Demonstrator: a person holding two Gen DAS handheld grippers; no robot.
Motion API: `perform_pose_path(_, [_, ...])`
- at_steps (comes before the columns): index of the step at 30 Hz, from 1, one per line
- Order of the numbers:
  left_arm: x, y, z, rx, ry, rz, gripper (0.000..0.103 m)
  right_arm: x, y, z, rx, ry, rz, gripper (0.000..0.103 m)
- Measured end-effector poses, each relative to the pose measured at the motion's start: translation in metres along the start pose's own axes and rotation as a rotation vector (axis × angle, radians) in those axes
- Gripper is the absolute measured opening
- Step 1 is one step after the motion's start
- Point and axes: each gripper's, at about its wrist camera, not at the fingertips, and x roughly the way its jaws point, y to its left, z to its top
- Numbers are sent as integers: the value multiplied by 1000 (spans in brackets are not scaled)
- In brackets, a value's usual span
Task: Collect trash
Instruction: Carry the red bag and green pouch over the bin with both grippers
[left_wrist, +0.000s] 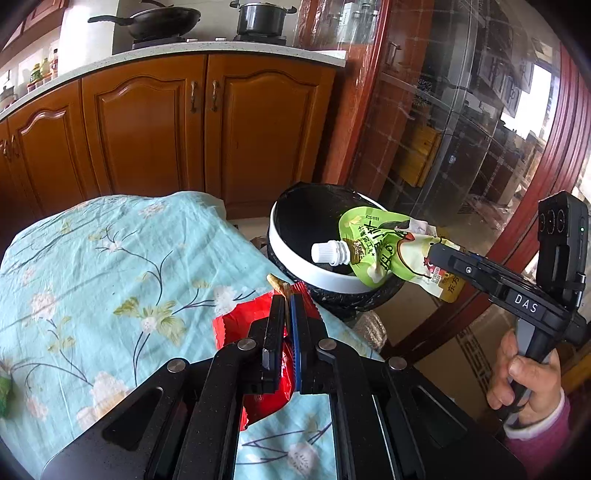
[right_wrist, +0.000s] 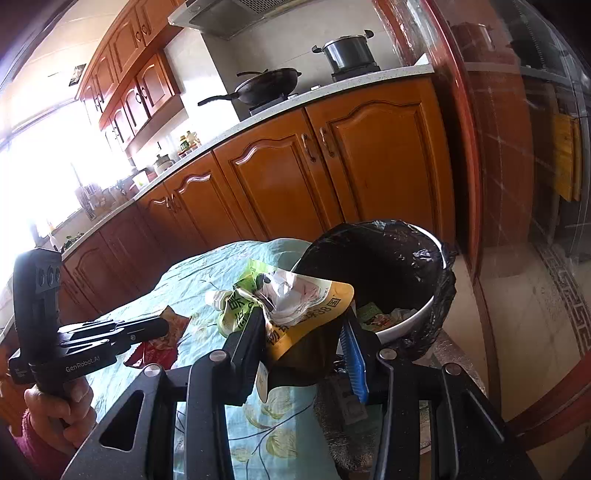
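My left gripper (left_wrist: 287, 301) is shut on a red snack wrapper (left_wrist: 236, 325) above the table's right edge; the right wrist view shows that gripper (right_wrist: 164, 325) and wrapper (right_wrist: 157, 349) at the left. My right gripper (right_wrist: 303, 319) is shut on a crumpled green and yellow drink pouch (right_wrist: 310, 306). In the left wrist view that pouch (left_wrist: 380, 254), with its white screw cap, hangs over the near rim of the bin, held by the right gripper (left_wrist: 437, 254). The white bin (left_wrist: 284, 254) with a black liner stands beside the table, and some trash lies inside the bin (right_wrist: 406, 319).
The table (left_wrist: 92, 280) wears a teal flowered cloth, and a green scrap (left_wrist: 3, 391) lies at its left edge. Brown kitchen cabinets (left_wrist: 147, 129) stand behind, with a wok and a pot on the stove. A red-framed glass door (left_wrist: 461, 147) is right of the bin.
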Motion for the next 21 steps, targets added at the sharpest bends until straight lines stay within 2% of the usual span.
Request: perform_pose_path(21, [28,-19,33,19,-2,-39,3,-6,-33,12,28,-25,-80,41])
